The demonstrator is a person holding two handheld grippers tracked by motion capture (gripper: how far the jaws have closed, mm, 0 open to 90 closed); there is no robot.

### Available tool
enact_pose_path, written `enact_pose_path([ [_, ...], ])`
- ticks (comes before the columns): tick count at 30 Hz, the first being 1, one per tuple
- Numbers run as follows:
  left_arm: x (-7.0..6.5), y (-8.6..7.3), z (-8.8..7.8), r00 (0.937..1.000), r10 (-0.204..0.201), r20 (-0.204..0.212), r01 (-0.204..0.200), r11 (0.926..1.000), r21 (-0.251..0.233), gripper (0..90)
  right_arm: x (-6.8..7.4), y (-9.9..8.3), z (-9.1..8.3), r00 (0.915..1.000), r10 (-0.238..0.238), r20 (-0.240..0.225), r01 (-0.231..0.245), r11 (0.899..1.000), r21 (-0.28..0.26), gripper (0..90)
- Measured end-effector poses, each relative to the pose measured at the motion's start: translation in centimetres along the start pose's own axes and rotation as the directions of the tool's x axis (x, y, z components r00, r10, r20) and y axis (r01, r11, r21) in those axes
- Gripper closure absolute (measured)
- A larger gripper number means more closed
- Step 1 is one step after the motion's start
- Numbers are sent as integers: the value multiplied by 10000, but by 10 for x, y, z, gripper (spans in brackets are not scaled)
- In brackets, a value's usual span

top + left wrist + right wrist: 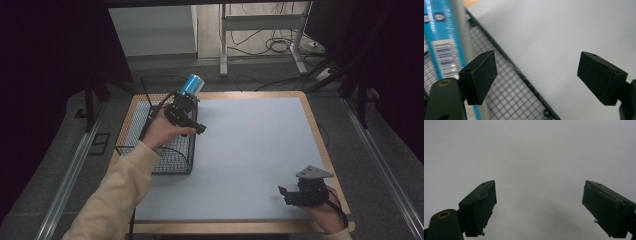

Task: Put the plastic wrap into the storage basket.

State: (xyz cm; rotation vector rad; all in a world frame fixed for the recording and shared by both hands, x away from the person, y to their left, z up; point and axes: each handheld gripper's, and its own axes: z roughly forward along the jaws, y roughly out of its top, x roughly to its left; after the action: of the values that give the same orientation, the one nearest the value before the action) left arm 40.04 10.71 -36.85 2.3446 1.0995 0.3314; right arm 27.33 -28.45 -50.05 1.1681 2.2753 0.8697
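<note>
Black wire-mesh basket [175, 159], matt grey mat [250, 150]

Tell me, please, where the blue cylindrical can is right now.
In the high view, the blue cylindrical can stands tilted in the black wire basket at the table's left edge, just beyond the left gripper.

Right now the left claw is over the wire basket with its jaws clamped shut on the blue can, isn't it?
Not quite. The left claw is over the wire basket, but its jaws stand wide apart with nothing between them. The left gripper view shows this: the blue can sits beside one jaw, outside the gap, not clamped.
</note>
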Motion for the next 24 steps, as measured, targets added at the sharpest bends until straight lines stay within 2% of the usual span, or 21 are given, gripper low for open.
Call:
enact_pose_path([
  [5, -30, -11, -4, 9975, 583, 393, -568, 9976, -383, 158, 2, 1, 2, 10000, -68, -13, 68, 10000, 3, 123],
  [6, -30, -11, -4, 9975, 583, 393, -568, 9976, -383, 158, 3, 2, 2, 10000, -70, -22, 70, 10000, 7, 123],
  [7, -42, -16, -4, 9950, 807, 596, -773, 9953, -579, 158, 3, 2, 2, 10000, -79, -24, 79, 10000, 30, 123],
  [9, -53, -22, -3, 9909, 1043, 855, -979, 9923, -755, 159, 4, 2, 2, 10000, -69, -27, 69, 10000, 21, 123],
  [10, -53, -22, -3, 9909, 1043, 855, -979, 9923, -755, 159, 4, 2, 2, 10000, -84, -34, 84, 10000, 40, 123],
  [11, -61, -27, -2, 9880, 1195, 980, -1113, 9901, -854, 159, 4, 2, 2, 9999, -95, -34, 95, 9999, 46, 123],
  [13, -69, -33, 0, 9865, 1212, 1097, -1097, 9884, -1055, 160, 5, 2, 2, 9999, -102, -33, 103, 9999, 52, 123],
  [19, -89, -54, 9, 9745, 1394, 1761, -1177, 9847, -1284, 164, 4, 2, 1, 9999, -109, -4, 109, 9999, 10, 123],
  [22, -99, -65, 17, 9671, 1640, 1947, -1410, 9819, -1264, 164, 4, 2, 1, 10000, -97, 8, 97, 10000, 6, 123],
  [24, -104, -71, 22, 9652, 1747, 1948, -1534, 9809, -1195, 165, 5, 2, 2, 9999, -144, 3, 144, 9999, 35, 123],
])
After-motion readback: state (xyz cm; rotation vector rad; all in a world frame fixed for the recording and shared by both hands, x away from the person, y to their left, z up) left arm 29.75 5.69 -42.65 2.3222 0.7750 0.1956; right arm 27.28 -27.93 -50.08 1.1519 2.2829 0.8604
